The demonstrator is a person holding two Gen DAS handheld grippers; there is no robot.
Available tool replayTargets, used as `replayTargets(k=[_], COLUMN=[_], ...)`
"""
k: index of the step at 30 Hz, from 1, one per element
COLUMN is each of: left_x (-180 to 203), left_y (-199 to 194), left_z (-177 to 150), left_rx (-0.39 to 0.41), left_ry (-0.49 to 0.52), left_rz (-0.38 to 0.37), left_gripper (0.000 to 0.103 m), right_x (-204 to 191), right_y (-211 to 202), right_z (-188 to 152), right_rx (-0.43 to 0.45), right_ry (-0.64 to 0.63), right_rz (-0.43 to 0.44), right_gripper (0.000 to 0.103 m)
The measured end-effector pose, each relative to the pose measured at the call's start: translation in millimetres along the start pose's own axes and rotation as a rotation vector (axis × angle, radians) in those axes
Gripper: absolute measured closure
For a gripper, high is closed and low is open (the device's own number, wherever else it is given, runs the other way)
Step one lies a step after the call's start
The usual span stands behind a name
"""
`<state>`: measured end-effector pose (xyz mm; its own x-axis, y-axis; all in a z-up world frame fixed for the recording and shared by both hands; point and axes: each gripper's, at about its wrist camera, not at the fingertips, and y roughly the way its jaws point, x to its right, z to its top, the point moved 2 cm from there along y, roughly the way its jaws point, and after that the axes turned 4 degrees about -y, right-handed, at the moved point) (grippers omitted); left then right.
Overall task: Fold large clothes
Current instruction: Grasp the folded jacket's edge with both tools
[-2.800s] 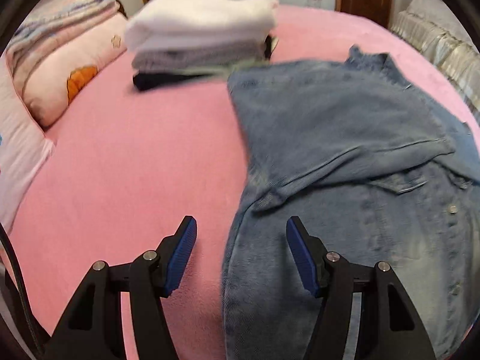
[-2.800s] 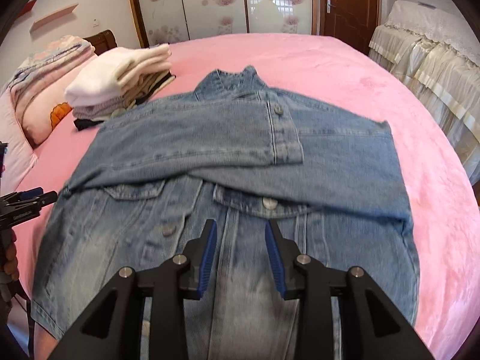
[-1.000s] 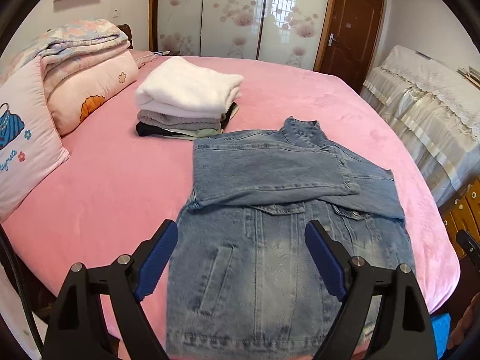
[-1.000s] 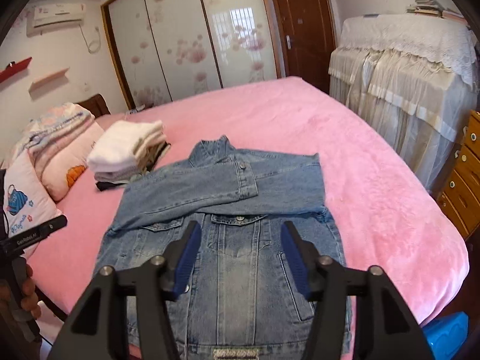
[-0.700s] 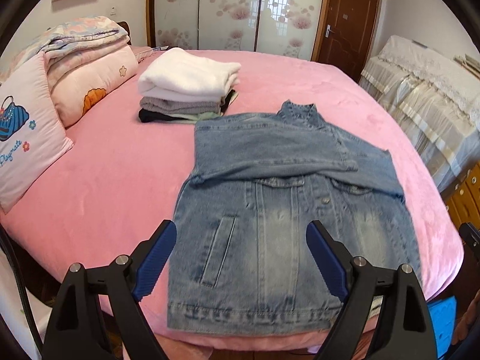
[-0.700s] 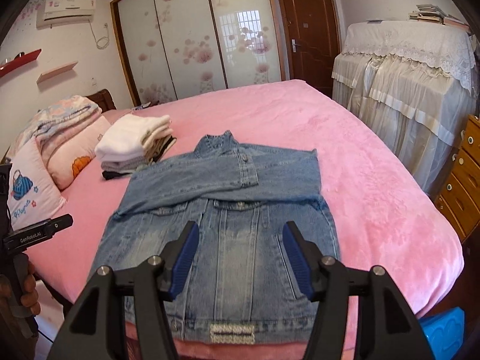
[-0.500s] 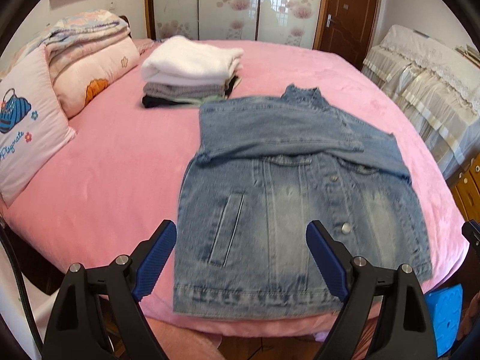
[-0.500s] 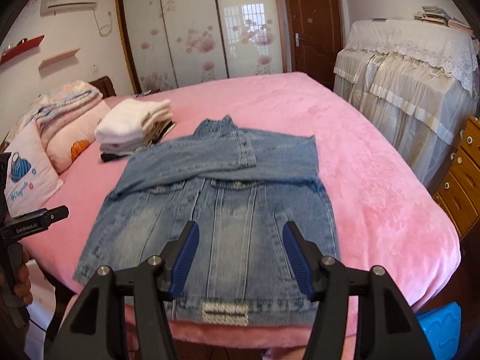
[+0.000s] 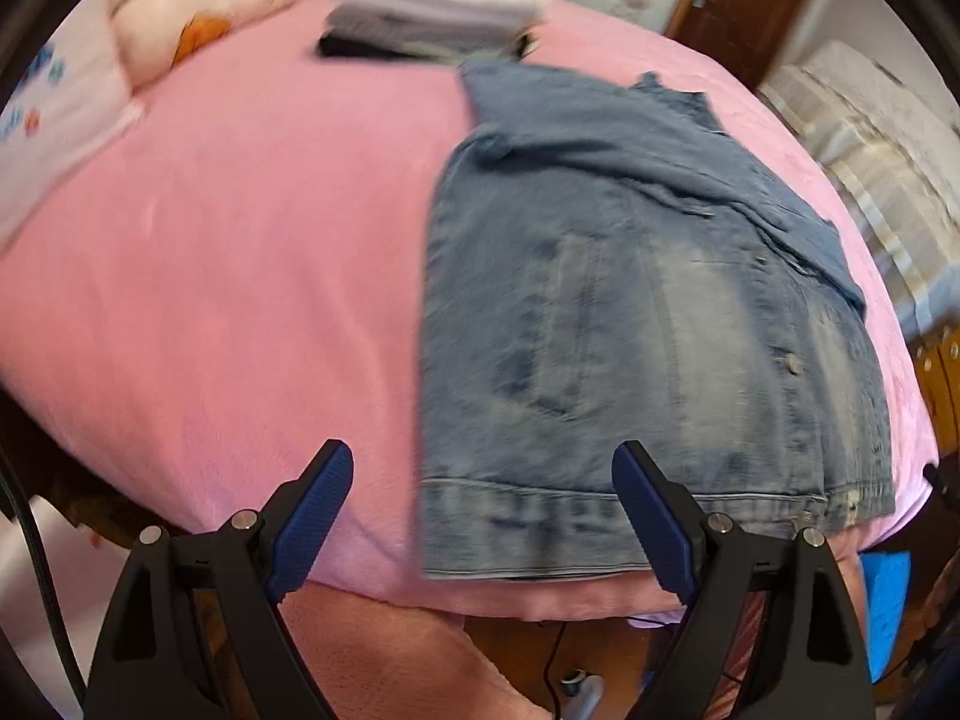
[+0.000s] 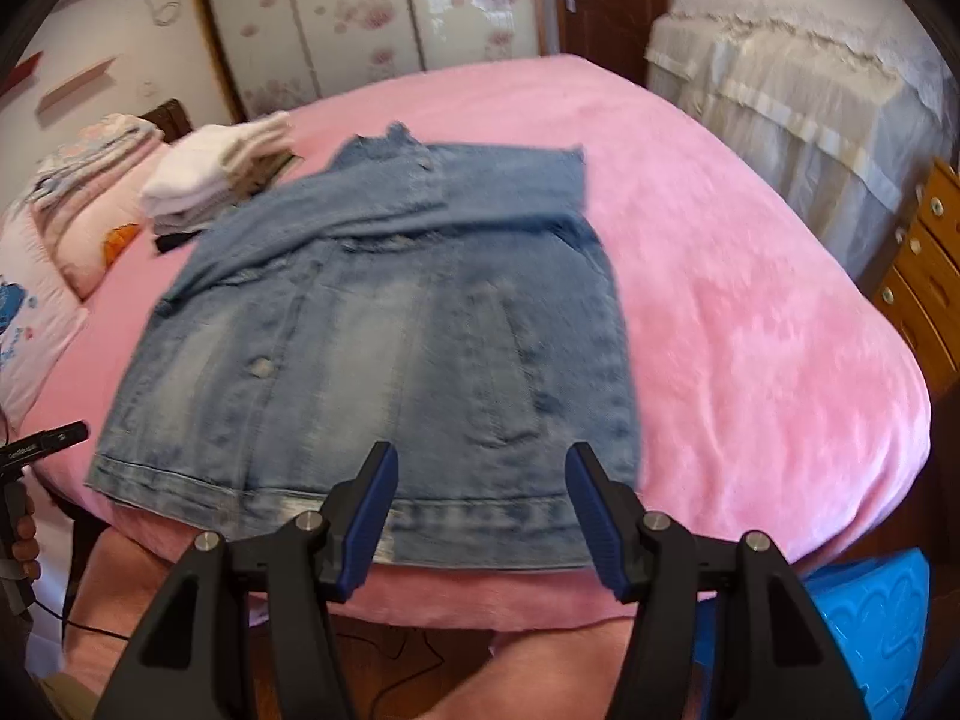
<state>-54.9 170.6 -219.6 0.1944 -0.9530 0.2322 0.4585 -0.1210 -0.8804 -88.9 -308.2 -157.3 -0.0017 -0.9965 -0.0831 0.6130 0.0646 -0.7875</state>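
A blue denim jacket [image 9: 648, 324] lies flat, front up, on the pink bed [image 9: 240, 252], both sleeves folded across its chest and its hem at the near bed edge. My left gripper [image 9: 480, 516] is open and empty, just in front of the hem's left corner. In the right wrist view the jacket [image 10: 390, 330] fills the middle. My right gripper [image 10: 480, 510] is open and empty, over the right part of the hem. The left gripper's tip [image 10: 48, 441] shows at the far left.
A stack of folded clothes [image 10: 222, 174] with a white one on top sits at the far left of the bed, beside pillows [image 10: 36, 300]. A blue plastic stool [image 10: 870, 618] stands by the near bed edge. A lace-covered cabinet [image 10: 798, 90] and wooden drawers [image 10: 924, 264] are on the right.
Both grippers have come down and closer to the jacket's hem from a high, pulled-back position. The left gripper has also shifted left, toward the hem's left corner. Both stay open.
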Motion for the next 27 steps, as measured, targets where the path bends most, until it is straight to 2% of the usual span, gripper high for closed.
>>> replayTargets(k=[3,5,7,11,15,16,19,27], left_x=[-21.0,-27.9,-32.6,-34.5,-31.0,-29.1,-28.2,-29.3], left_y=[18.5,28.2,39.5,42.3,42.7,43.1,42.3,48.0], left_z=[-2.8,-6.8,-12.8,-16.5,-20.6,-22.3,-25.5,-31.2], left_rx=[-0.051,-0.080,-0.110,-0.112,-0.129,-0.136,-0.149,-0.175], left_ry=[-0.071,-0.092,-0.109,-0.118,-0.103,-0.097,-0.080,-0.090], left_rz=[-0.075,-0.111,-0.146,-0.187,-0.219,-0.228,-0.245,-0.269], left_gripper=[0.020,0.037,0.042,0.042,0.042,0.042,0.042,0.043], right_x=[20.7,37.4,54.4,73.9,77.4,76.9,71.9,74.6], right_y=[12.3,22.6,32.4,45.5,58.2,59.1,62.9,69.8], right_z=[-5.6,-10.1,-16.7,-29.8,-41.2,-42.7,-45.9,-56.1], right_rx=[-0.026,-0.053,-0.083,-0.127,-0.172,-0.171,-0.185,-0.203], right_ry=[0.029,0.063,0.113,0.200,0.236,0.241,0.241,0.277], right_rz=[0.000,0.004,0.010,0.066,0.112,0.130,0.185,0.242], right_gripper=[0.045,0.045,0.045,0.045,0.045,0.047,0.060,0.062])
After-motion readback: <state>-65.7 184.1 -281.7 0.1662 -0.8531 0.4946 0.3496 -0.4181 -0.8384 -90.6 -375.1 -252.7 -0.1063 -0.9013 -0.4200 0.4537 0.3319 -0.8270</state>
